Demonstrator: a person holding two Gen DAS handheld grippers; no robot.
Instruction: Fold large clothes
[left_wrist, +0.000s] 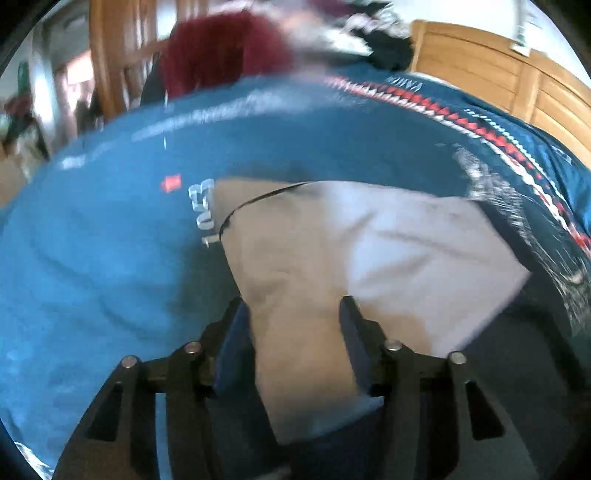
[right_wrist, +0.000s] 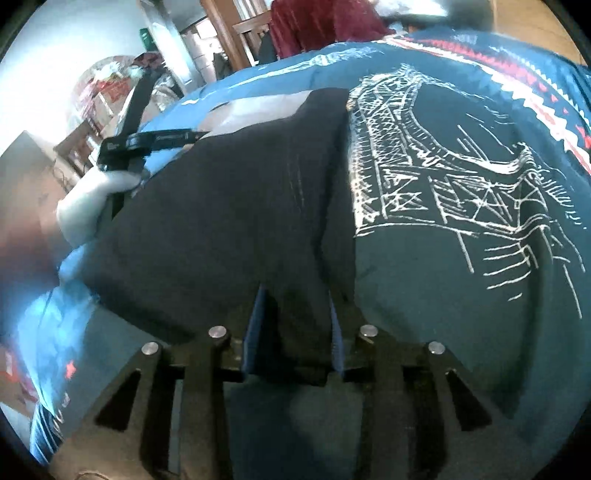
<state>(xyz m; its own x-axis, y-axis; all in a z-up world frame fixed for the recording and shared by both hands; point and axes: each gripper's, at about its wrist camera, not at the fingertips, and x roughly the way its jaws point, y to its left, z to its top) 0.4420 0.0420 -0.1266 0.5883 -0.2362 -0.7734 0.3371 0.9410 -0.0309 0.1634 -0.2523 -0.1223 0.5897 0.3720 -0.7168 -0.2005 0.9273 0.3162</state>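
A fold of the beige garment (left_wrist: 295, 288) is gripped by the left gripper (left_wrist: 295, 310) at frame centre; the dark garment (right_wrist: 229, 221) is clamped by the right gripper (right_wrist: 297, 299). Thin bites could easily be slipped if the cloth gets tugged unevenly.

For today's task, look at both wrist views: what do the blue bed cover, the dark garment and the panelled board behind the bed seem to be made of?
Blue bed cover: soft woven cloth, matte, probably cotton; it wrinkles and carries printed patterns.
Dark garment: limp matte fabric, perhaps knit; it drapes in folds between the right claw fingers.
Panelled board: wood or wood veneer, smooth light-brown finish with panel lines.
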